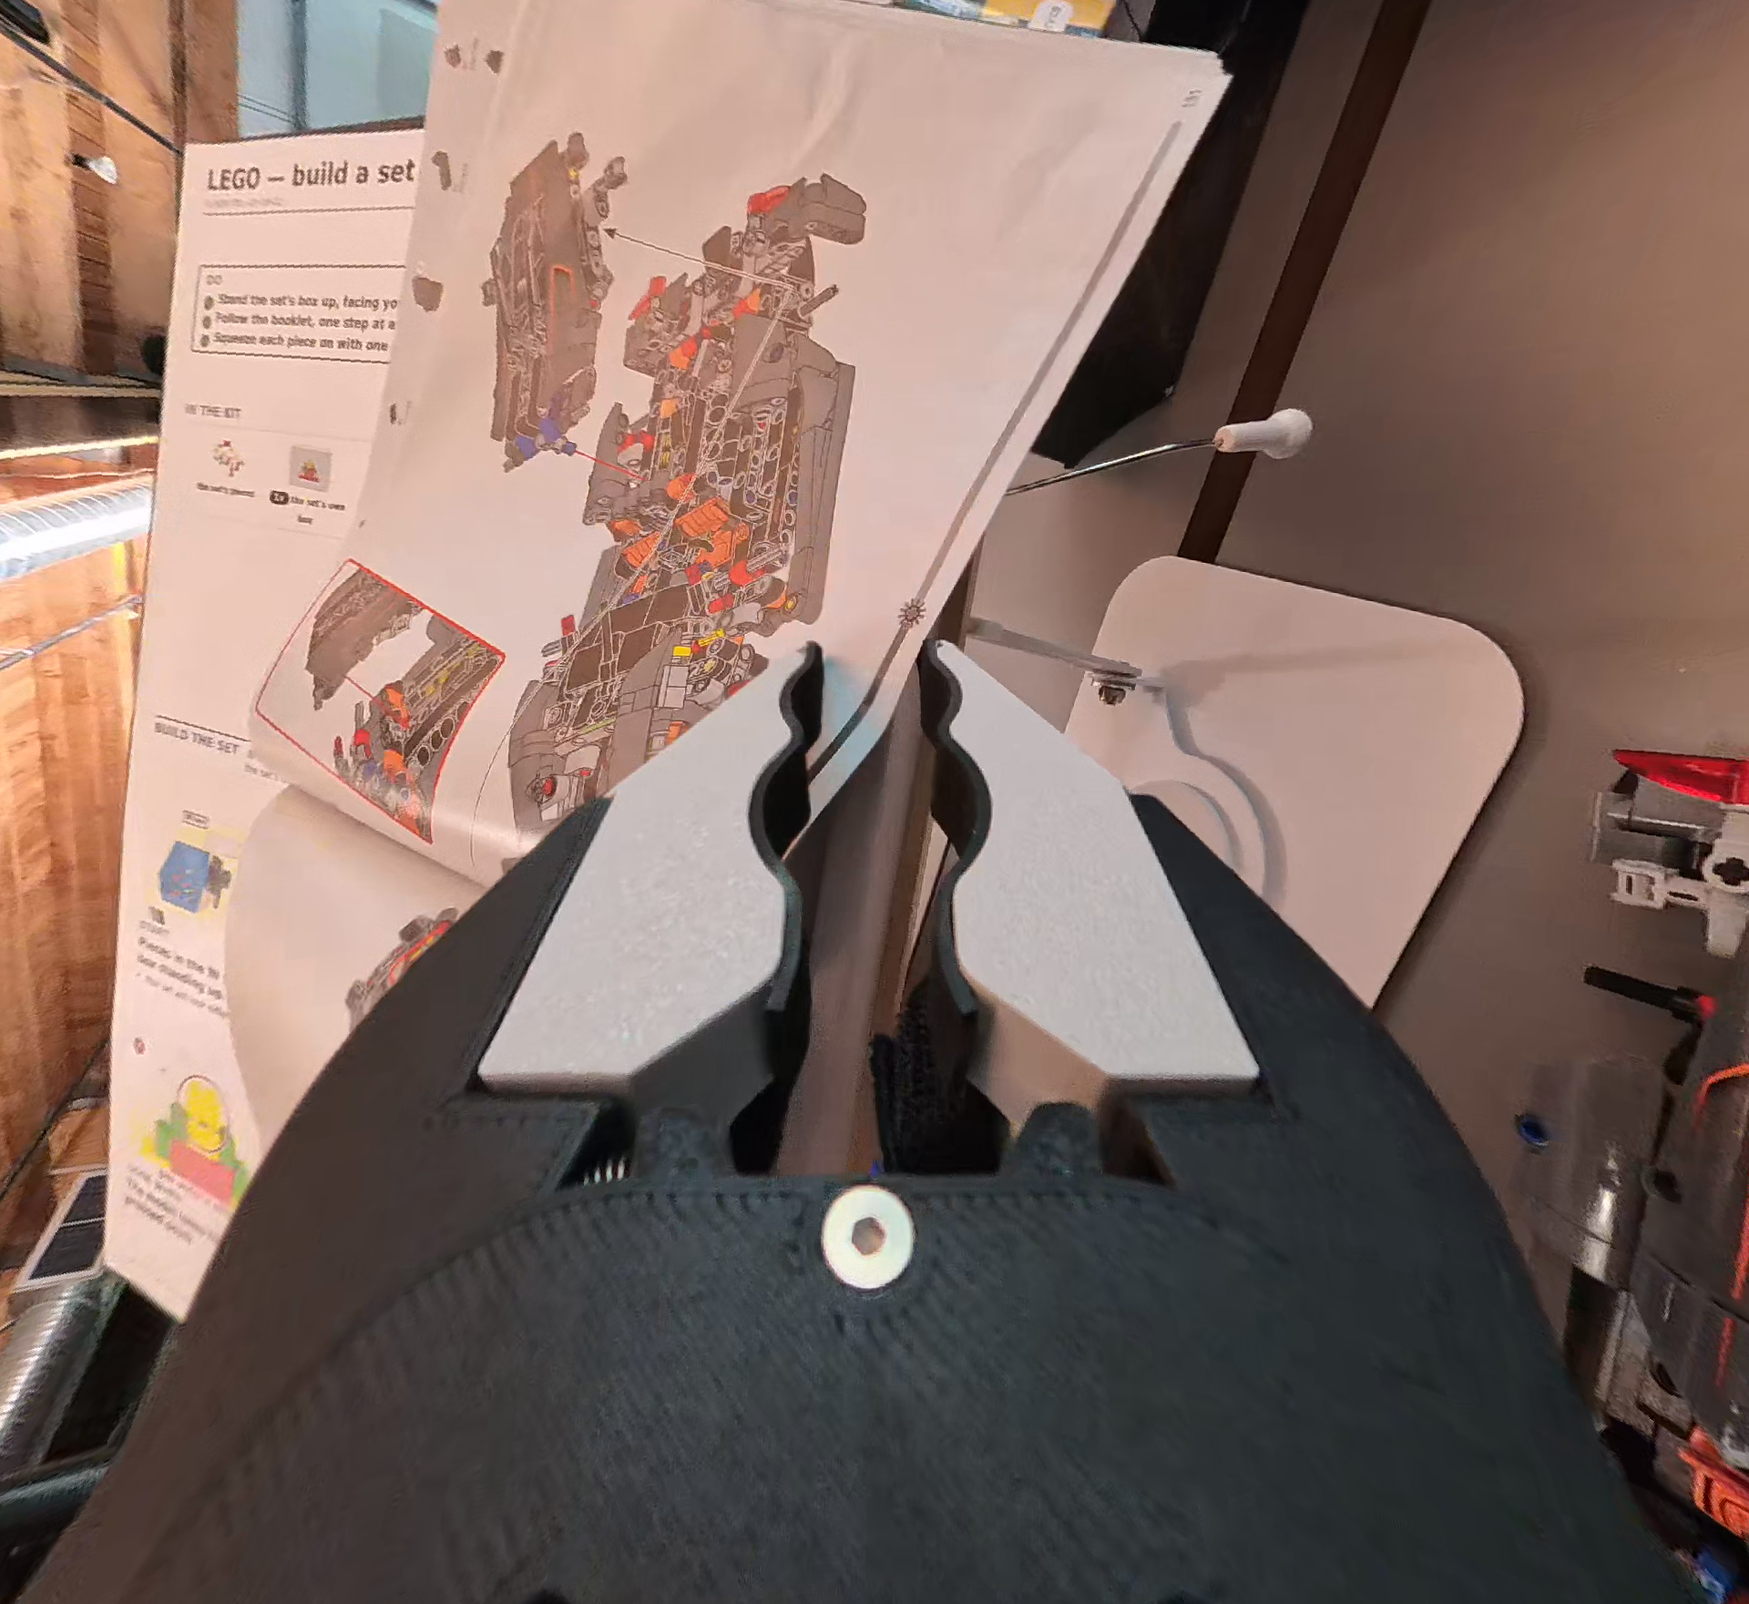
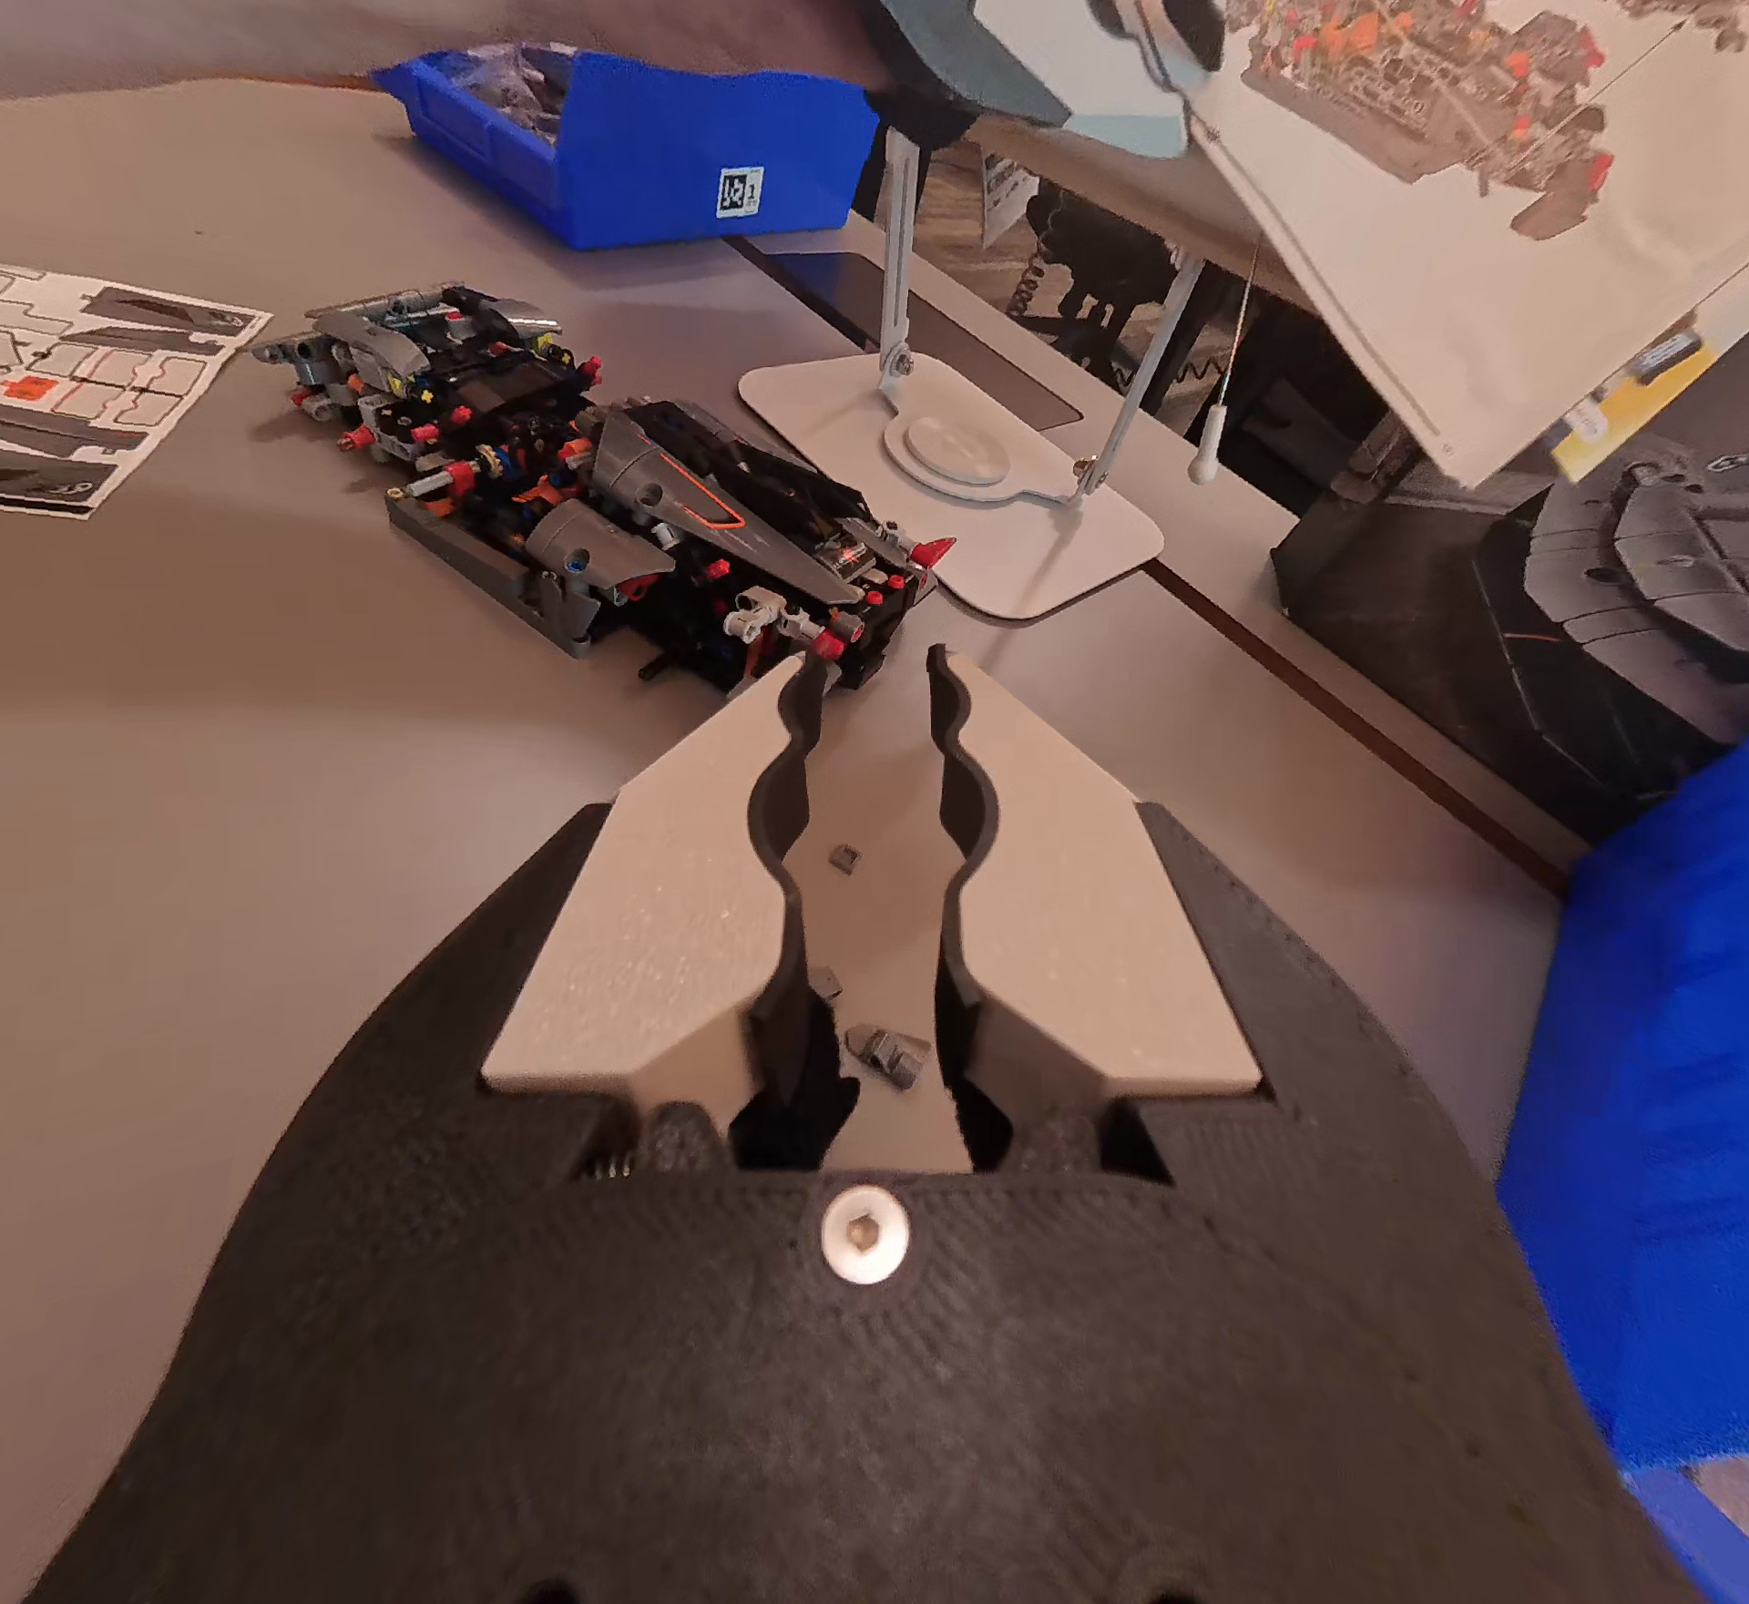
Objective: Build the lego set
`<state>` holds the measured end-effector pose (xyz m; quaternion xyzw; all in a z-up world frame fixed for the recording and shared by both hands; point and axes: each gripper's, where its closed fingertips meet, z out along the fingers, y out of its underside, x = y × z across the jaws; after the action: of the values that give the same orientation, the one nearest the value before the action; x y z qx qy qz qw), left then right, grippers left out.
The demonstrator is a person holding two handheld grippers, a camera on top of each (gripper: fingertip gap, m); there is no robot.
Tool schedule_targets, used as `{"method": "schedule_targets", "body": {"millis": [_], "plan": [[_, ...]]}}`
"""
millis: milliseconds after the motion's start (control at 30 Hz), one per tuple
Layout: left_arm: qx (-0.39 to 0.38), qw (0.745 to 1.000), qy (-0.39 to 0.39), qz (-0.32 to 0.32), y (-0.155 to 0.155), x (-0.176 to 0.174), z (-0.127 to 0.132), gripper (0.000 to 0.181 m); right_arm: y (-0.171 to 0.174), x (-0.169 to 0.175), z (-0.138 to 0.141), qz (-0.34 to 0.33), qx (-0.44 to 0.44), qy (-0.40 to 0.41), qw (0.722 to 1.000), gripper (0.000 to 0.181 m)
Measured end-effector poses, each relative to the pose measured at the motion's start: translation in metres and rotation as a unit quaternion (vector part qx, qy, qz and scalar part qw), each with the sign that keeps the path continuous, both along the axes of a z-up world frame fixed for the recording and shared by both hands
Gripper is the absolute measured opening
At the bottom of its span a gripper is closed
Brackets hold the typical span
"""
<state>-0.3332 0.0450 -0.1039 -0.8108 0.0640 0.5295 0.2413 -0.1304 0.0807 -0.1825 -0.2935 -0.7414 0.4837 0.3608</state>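
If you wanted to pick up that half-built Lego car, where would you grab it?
Probably across the flat grey base plate along the lego car's near long side, coming from above with the right gripper, jaws spanning its width. That edge is straight and solid; the top carries loose-looking panels and protruding pins.

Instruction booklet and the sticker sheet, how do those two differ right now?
The instruction booklet is propped up above the table, while the sticker sheet lies flat on it. The booklet's open page curls; the sheet is flat. The left gripper is at the booklet's edge; nothing touches the sheet. Both are printed paper.
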Motion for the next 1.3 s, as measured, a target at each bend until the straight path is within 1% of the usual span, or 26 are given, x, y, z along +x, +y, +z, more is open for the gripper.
{"method": "schedule_targets", "body": {"millis": [100,200,333,600,800,1033,1167,1300], "plan": [[0.019,1.000,-0.007,-0.012,0.006,0.004,0.004,0.011,0.000,-0.001,-0.004,0.001,-0.001,-0.006,1.000,0.020],[0.027,1.000,-0.014,-0.007,0.009,0.005,0.005,0.008,0.000,-0.002,-0.006,0.002,-0.002,-0.009,1.000,0.020],[0.070,0.997,-0.024,-0.008,0.010,0.007,0.014,0.000,0.002,-0.002,-0.007,0.002,-0.007,-0.011,1.000,0.020],[0.127,0.991,-0.038,-0.014,0.005,0.015,0.032,0.000,0.005,-0.003,-0.007,0.001,-0.014,-0.012,1.000,0.018],[0.186,0.980,-0.061,-0.027,0.000,0.021,0.039,0.000,0.006,-0.004,-0.011,0.000,-0.014,-0.018,1.000,0.019],[0.310,0.943,-0.105,-0.053,-0.014,0.028,0.060,0.000,0.009,-0.006,-0.014,-0.004,-0.018,-0.024,1.000,0.019],[0.375,0.916,-0.132,-0.060,-0.026,0.029,0.070,0.000,0.010,-0.007,-0.015,-0.005,-0.018,-0.026,0.999,0.018],[0.445,0.880,-0.155,-0.061,-0.044,0.029,0.078,0.000,0.010,-0.007,-0.015,-0.006,-0.020,-0.026,0.999,0.019]]}}
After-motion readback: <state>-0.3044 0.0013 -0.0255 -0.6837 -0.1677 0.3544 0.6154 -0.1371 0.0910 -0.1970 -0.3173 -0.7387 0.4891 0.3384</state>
